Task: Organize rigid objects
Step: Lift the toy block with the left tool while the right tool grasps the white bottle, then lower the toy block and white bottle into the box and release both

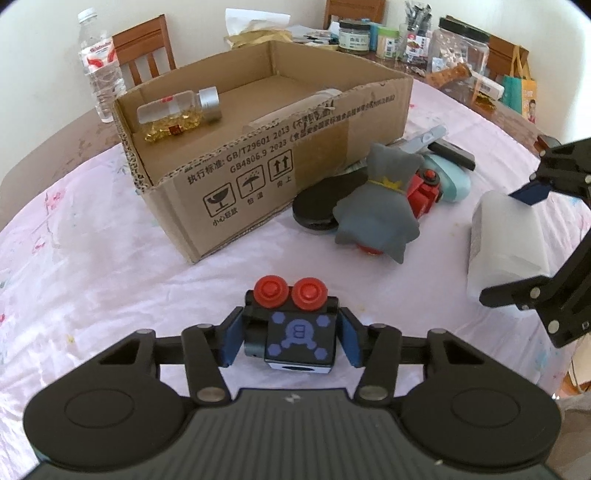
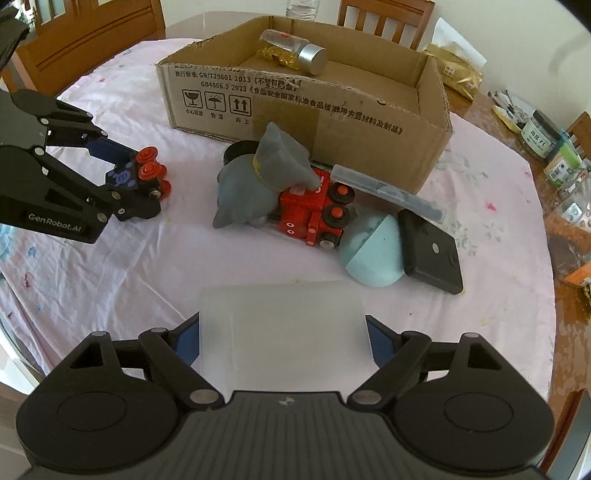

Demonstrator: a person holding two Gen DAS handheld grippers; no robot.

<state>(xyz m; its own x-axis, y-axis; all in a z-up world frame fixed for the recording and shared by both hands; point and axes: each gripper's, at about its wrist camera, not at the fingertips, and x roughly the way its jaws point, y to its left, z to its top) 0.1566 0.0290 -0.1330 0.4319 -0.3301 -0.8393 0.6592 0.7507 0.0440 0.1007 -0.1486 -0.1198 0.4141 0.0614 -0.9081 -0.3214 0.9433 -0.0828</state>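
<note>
My left gripper is shut on a black toy train car with red wheels, low over the pink tablecloth; it also shows in the right wrist view. My right gripper is shut on a translucent white plastic box, seen from the left wrist view at the right. An open cardboard box stands behind, holding a glass bottle with a silver cap. Beside the box lie a grey plush, a red toy train, a light blue half-sphere and a black flat device.
A grey clear-cased tool leans by the cardboard box. A black round disc lies under the plush. A water bottle, jars and chairs stand behind at the table's far edge.
</note>
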